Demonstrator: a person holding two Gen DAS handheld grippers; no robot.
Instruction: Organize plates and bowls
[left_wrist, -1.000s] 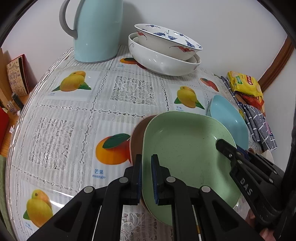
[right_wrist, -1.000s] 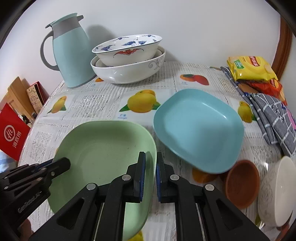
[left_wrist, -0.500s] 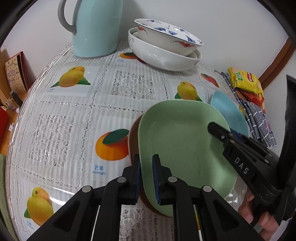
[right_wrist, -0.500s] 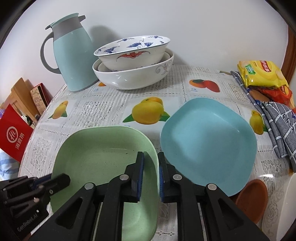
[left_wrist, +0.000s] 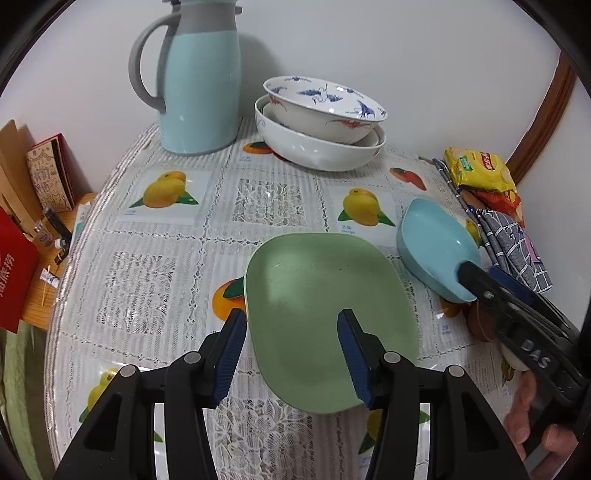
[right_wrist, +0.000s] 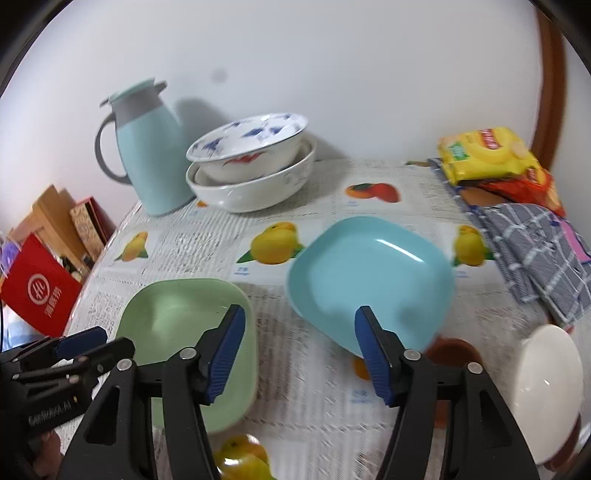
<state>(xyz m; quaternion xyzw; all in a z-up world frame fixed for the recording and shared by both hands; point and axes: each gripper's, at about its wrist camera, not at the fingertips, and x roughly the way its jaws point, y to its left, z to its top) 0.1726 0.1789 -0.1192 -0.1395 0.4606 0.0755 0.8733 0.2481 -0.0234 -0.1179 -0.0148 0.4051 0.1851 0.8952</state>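
Observation:
The green plate (left_wrist: 325, 317) lies flat on the fruit-print tablecloth, also in the right wrist view as the green plate (right_wrist: 177, 325). My left gripper (left_wrist: 291, 356) hovers over its near part. Its jaws are opening and the pads stand clear of the rim. My right gripper (right_wrist: 299, 356) is opening too, with only cloth between its fingers. It hangs between the green plate and the blue plate (right_wrist: 369, 273). From the left wrist view the right gripper (left_wrist: 480, 275) reaches in beside the blue plate (left_wrist: 436, 251). Two stacked bowls (left_wrist: 321, 122) stand at the back.
A pale blue jug (left_wrist: 199, 85) stands at the back left. Snack packets (right_wrist: 487, 155) and a checked cloth (right_wrist: 535, 251) lie along the right edge. A small brown bowl (right_wrist: 454, 350) and a white bowl (right_wrist: 546, 387) sit at the near right. Boxes (right_wrist: 40, 295) stand off the table's left side.
Both grippers were shut on the green plate's rim. They have let go, opened and drawn back upward. The brown dish seen under the green plate is now hidden.

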